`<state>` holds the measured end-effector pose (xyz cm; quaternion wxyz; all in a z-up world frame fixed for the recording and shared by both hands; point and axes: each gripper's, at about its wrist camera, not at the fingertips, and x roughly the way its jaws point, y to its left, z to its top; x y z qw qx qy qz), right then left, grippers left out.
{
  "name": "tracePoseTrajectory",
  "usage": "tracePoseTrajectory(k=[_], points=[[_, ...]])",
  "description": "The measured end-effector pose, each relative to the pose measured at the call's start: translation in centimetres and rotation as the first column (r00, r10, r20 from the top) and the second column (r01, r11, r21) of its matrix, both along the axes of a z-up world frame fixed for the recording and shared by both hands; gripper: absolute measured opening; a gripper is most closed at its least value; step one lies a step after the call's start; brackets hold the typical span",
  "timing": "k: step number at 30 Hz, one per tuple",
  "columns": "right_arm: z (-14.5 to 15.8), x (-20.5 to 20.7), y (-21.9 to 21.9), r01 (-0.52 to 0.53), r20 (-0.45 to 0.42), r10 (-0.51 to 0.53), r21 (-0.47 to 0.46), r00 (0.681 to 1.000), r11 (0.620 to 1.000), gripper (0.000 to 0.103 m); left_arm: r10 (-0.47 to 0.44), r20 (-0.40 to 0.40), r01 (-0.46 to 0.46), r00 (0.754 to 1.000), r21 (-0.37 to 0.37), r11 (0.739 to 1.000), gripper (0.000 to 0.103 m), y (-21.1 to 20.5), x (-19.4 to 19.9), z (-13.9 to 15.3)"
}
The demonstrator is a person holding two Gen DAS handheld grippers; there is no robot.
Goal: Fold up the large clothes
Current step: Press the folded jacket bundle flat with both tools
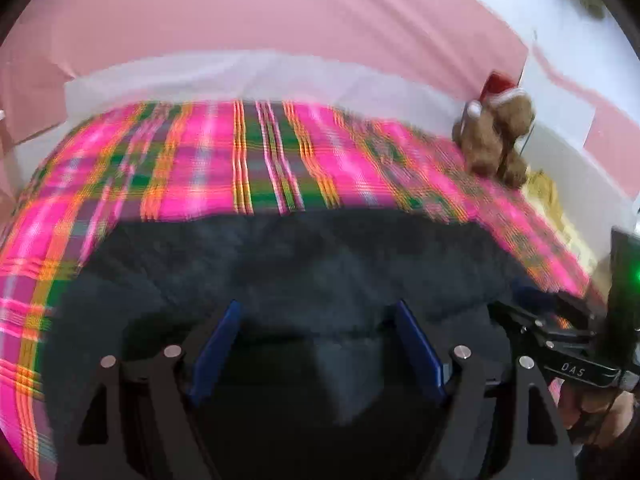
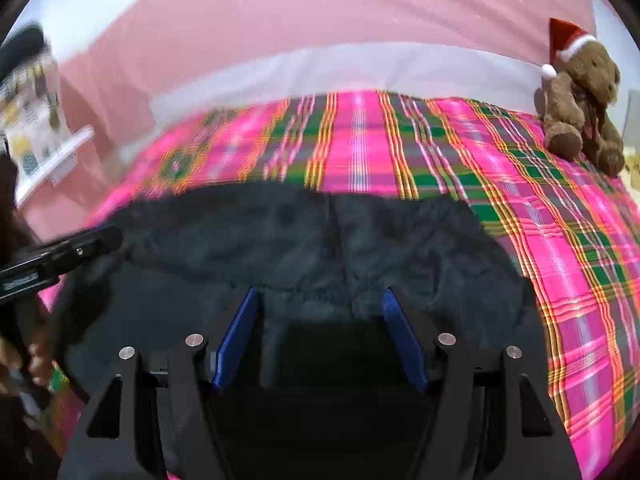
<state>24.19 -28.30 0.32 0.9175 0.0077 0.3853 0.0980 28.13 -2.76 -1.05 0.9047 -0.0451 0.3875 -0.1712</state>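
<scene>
Both the left gripper (image 1: 318, 344) and right gripper (image 2: 320, 334) hover, jaws wide, over the dark garment (image 2: 304, 240) (spread on the plaid bedspread (image 2: 360, 148)).

The only readable lettering is "DAS", in light letters on the black body of the right gripper (image 1: 536, 300), seen at the left wrist view's right edge. A label on the left gripper (image 2: 100, 240) is too blurred to read.

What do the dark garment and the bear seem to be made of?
Dark garment: probably thick fleece or similar soft fabric; matte, slightly fuzzy, though blur hides the weave. Bear: brown plush, shaggy surface.
</scene>
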Motion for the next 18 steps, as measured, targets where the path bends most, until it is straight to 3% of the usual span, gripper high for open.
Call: tracePoseTrajectory(k=[6,18], points=[[-2.9,1.7,-0.6,0.001,-0.039,-0.001,-0.008,0.999,1.0,0.065,0.004,-0.007,-0.004,1.0,0.039,0.999,0.081,-0.5,0.9,-1.8],[-3.2,1.5,-0.4,0.004,-0.036,-0.005,-0.022,0.999,1.0,0.065,0.009,0.005,-0.009,1.0,0.069,0.998,0.081,-1.5,0.7,-2.5]])
